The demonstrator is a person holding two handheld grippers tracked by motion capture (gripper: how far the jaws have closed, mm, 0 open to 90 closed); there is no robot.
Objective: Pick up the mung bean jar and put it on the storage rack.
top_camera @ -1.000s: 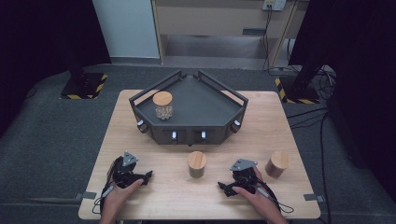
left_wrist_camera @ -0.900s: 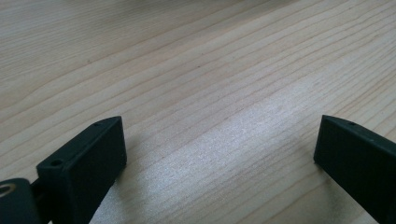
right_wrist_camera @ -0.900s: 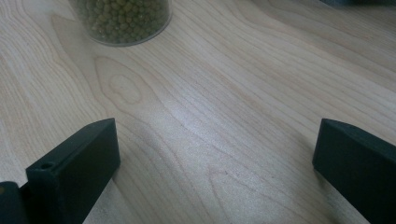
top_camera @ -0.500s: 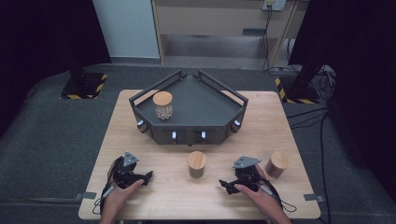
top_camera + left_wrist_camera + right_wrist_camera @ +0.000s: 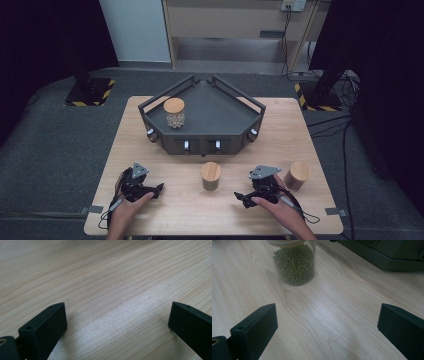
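Observation:
On the wooden table (image 5: 150, 145) a clear jar of green beans with a wooden lid (image 5: 211, 175) stands at the front middle. It also appears ahead of my right gripper (image 5: 328, 315), as the green-bean jar (image 5: 294, 262). My right gripper (image 5: 240, 196) hovers just right of that jar and points left toward it. Its jaws are open, have just been closing a little, and hold nothing. My left gripper (image 5: 159, 189) rests at the front left, open over bare wood (image 5: 117, 312).
A second wooden-lidded jar (image 5: 297, 175) stands just right of my right hand. A dark angular tray (image 5: 200, 145) sits at the table's middle back with a third jar (image 5: 174, 112) in its left corner; the tray's front wall (image 5: 387, 257) lies ahead on the right.
My right gripper has lifted slightly off the table. The left gripper and the jars have stayed where they were.

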